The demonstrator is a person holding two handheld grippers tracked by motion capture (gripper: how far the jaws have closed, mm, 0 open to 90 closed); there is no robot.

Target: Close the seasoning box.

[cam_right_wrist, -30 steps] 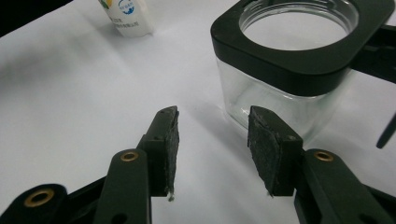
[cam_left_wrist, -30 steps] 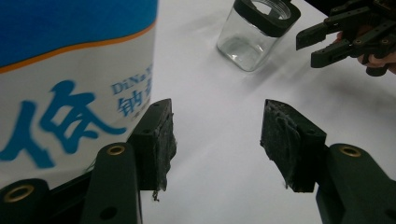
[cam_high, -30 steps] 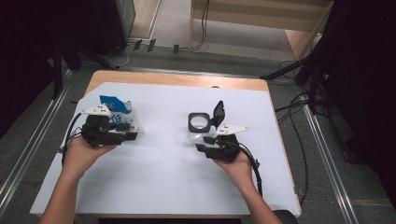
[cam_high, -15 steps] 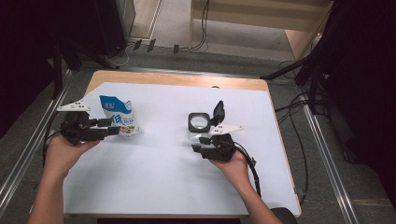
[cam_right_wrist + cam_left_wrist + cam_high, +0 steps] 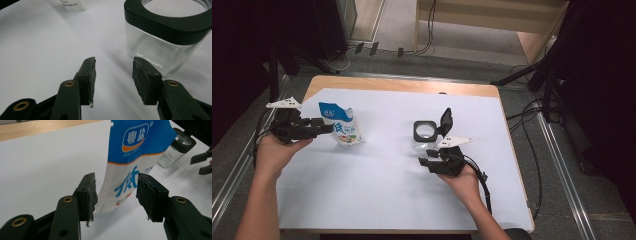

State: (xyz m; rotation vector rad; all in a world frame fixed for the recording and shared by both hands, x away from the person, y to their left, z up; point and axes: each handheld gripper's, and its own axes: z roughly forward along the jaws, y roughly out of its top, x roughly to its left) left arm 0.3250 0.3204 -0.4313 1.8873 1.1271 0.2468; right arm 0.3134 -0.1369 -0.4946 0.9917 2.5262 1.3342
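Observation:
A blue and white salt bag (image 5: 343, 127) stands upright on the white sheet at the left. My left gripper (image 5: 326, 128) lies level just left of it, tips at the bag's side. In the left gripper view its jaws (image 5: 116, 195) have just been closing. The bag's (image 5: 130, 157) lower corner shows in the gap and no pad presses it. A square glass jar (image 5: 425, 132) with a black rim and flipped-up lid (image 5: 446, 120) stands mid-table. My right gripper (image 5: 428, 159) sits open just in front of it. The jar (image 5: 162, 50) is ahead of the right pad, nothing between the jaws (image 5: 113, 80).
The white sheet (image 5: 387, 200) covers most of a wooden table (image 5: 402, 86). A black cable (image 5: 484, 185) trails from the right gripper toward the front edge. Dark stands and floor cables ring the table. The right gripper's jaw tips (image 5: 202, 162) show beside the jar (image 5: 178, 147).
My left gripper has drawn back to the left, away from the salt bag, which now stands uncovered. The right gripper and the jar have stayed put.

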